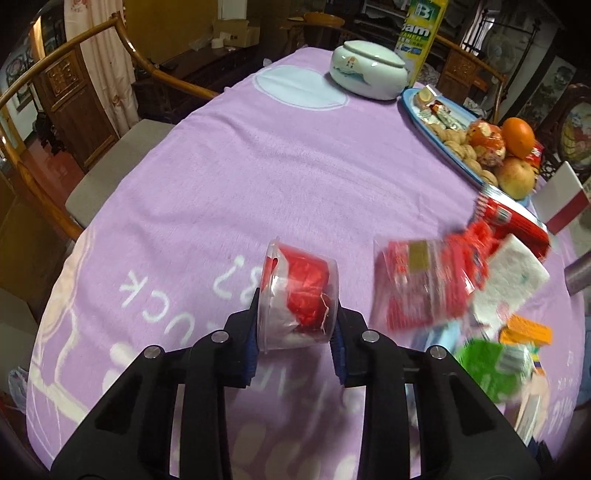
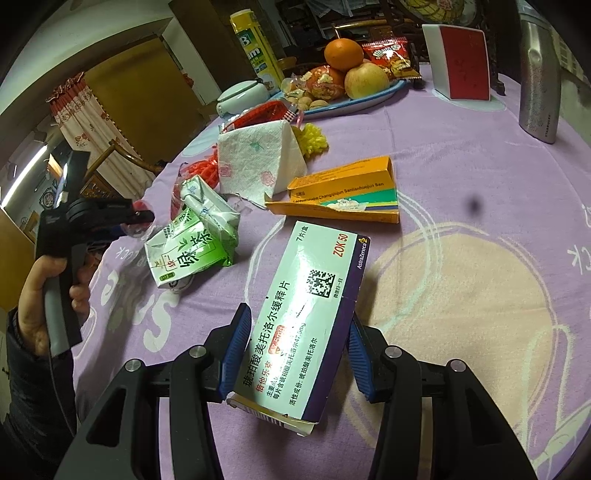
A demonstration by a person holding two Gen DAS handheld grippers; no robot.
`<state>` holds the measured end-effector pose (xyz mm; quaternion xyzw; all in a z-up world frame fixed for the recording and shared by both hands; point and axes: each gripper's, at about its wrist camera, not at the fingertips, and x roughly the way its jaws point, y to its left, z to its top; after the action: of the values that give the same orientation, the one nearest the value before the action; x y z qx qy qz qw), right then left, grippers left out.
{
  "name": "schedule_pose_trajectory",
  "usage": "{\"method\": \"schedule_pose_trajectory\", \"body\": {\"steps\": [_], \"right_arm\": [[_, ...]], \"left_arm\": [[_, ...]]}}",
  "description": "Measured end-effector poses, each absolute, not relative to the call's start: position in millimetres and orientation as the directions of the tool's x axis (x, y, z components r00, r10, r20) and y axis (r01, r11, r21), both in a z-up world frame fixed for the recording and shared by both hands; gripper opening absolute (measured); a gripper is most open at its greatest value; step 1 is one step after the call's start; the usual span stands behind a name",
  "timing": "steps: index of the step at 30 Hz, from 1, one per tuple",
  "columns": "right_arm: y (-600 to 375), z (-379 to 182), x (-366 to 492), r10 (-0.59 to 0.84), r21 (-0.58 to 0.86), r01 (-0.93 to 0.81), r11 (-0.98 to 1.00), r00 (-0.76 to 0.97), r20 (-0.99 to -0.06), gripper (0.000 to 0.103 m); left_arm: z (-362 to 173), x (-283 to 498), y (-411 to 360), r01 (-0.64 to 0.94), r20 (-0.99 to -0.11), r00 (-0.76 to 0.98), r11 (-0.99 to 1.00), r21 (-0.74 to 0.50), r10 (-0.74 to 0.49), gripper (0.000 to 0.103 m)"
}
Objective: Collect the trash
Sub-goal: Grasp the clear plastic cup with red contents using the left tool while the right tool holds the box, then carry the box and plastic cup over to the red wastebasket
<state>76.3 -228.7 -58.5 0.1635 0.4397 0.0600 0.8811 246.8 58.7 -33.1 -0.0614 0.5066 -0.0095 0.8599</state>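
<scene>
My left gripper (image 1: 297,332) is shut on a clear plastic cup with a red wrapper inside (image 1: 297,291), held above the purple tablecloth (image 1: 258,166). My right gripper (image 2: 297,354) is shut on a white and purple medicine box (image 2: 306,325), held over the cloth. Loose trash lies on the table: a crushed green tea carton (image 2: 192,240), an orange box (image 2: 347,192), a folded tissue (image 2: 258,162), red wrappers (image 1: 424,280) and a yellow scrap (image 2: 314,140). The left gripper also shows in the right wrist view (image 2: 142,218), beside the carton.
A blue tray (image 2: 369,98) with fruit, nuts and snacks stands at the far side. A white ceramic jar (image 1: 367,70), a yellow box (image 1: 421,33), a red and white tissue box (image 2: 461,62) and a steel tumbler (image 2: 539,74) stand on the table. Wooden chairs (image 1: 66,122) surround it.
</scene>
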Motion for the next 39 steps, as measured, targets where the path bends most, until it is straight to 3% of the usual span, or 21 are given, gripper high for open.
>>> {"method": "schedule_pose_trajectory", "body": {"steps": [9,26,39], "right_arm": [[-216.7,-59.3,73.8,0.237,0.309,0.015,0.951,0.607,-0.758,0.050],[-157.4,-26.7,37.3,0.361,0.348,-0.142,0.927,0.594,-0.719,0.050],[-100.1,-14.2,11.8,0.401,0.316,-0.247,0.916,0.571,-0.716,0.049]], "left_arm": [[-12.9,174.5,73.0,-0.007,-0.848,0.520,0.992,-0.127,-0.105,0.032],[53.7,41.9,119.2,0.025,-0.719,0.688,0.993,-0.113,-0.100,0.032],[61.3,-13.5,149.9,0.013,-0.679,0.727,0.990,-0.137,-0.103,0.032]]}}
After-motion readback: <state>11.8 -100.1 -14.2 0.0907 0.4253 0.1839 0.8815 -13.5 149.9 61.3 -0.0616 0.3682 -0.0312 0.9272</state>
